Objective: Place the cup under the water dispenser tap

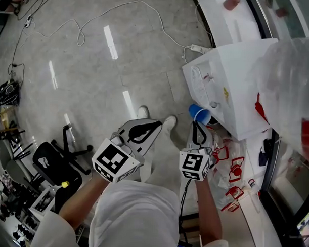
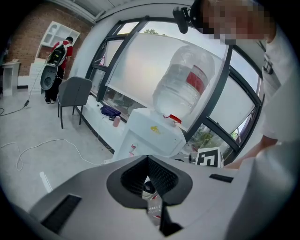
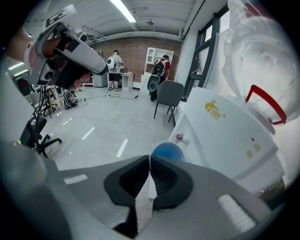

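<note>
My right gripper is shut on the wall of a blue cup, held in the air just left of the white water dispenser. The cup hangs below and in front of the dispenser's taps. In the right gripper view the blue cup sticks out past the pinched jaws, close to a red tap. My left gripper is shut on nothing, over the floor left of the right one. The left gripper view faces the dispenser and its big water bottle.
A black office chair stands at the lower left. A white cable snakes over the floor. Red-printed plastic wrappers lie beside the dispenser. The person's feet are below the grippers. A grey chair and people are at the back.
</note>
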### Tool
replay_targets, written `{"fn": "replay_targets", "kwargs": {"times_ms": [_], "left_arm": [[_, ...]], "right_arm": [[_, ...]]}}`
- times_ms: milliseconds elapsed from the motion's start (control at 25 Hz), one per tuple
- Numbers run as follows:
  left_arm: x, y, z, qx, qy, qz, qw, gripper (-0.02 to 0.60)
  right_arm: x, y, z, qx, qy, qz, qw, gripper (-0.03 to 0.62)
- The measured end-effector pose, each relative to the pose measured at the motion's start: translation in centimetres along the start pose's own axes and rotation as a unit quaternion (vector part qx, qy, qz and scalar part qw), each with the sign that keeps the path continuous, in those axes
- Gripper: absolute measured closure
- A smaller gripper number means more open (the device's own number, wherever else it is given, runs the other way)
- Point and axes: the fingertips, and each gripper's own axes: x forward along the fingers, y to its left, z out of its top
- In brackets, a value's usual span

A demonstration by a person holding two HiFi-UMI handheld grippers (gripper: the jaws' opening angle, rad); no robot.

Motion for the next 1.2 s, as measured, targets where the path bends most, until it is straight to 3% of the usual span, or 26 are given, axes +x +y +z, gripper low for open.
{"fn": "replay_targets", "kwargs": {"times_ms": [1200], "left_arm": [[4.6,2.1,-4.5,-0.03,0.028,-0.012,0.9991,0.581]], "right_arm": [[11.9,-1.9,-11.1,-0.016,0.121,-0.058,0.991,0.569]]}}
